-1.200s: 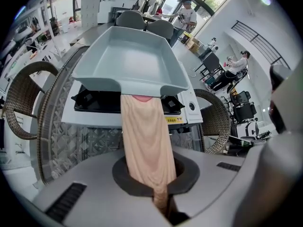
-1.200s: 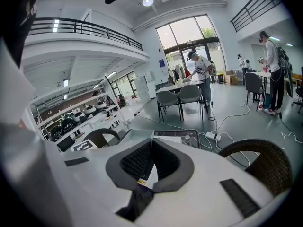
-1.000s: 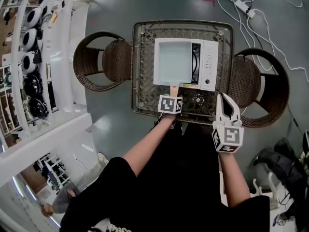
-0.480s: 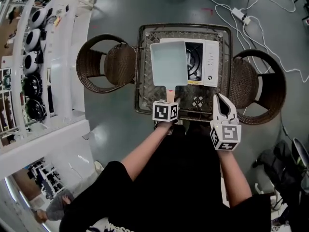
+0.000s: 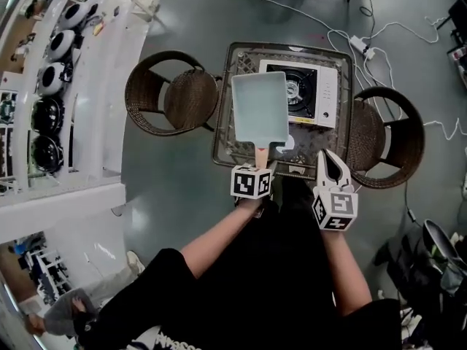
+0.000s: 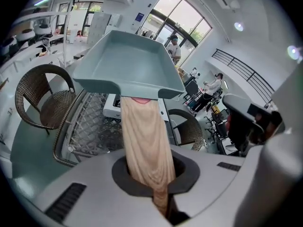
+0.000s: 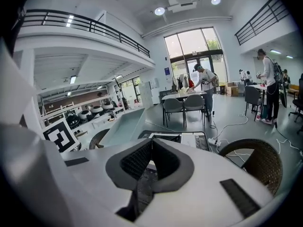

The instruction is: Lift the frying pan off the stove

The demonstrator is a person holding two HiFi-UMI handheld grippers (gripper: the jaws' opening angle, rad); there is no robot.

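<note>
- Pan (image 5: pixel 259 106): square, grey-green, clear of the stove and in the air over the left half of the table (image 5: pixel 222 133).
- Left gripper (image 5: pixel 260 163): jaws clamped narrow on the tan handle (image 5: pixel 260 152). The pan lies straight ahead of the jaws, with the handle's long axis in line with them.
- Stove (image 5: pixel 310 93): just right of the pan, burner bare. Print on the front strip is too small to read.
- Right gripper (image 5: pixel 329 155): jaws together, nothing between them. It sits right of the handle, not touching, so the left hand carries the load.
- No brand legible.

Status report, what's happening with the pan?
Left gripper shut on pan handle. Right gripper shut, empty. Pan held up, left of stove. Nothing in the way.
</note>
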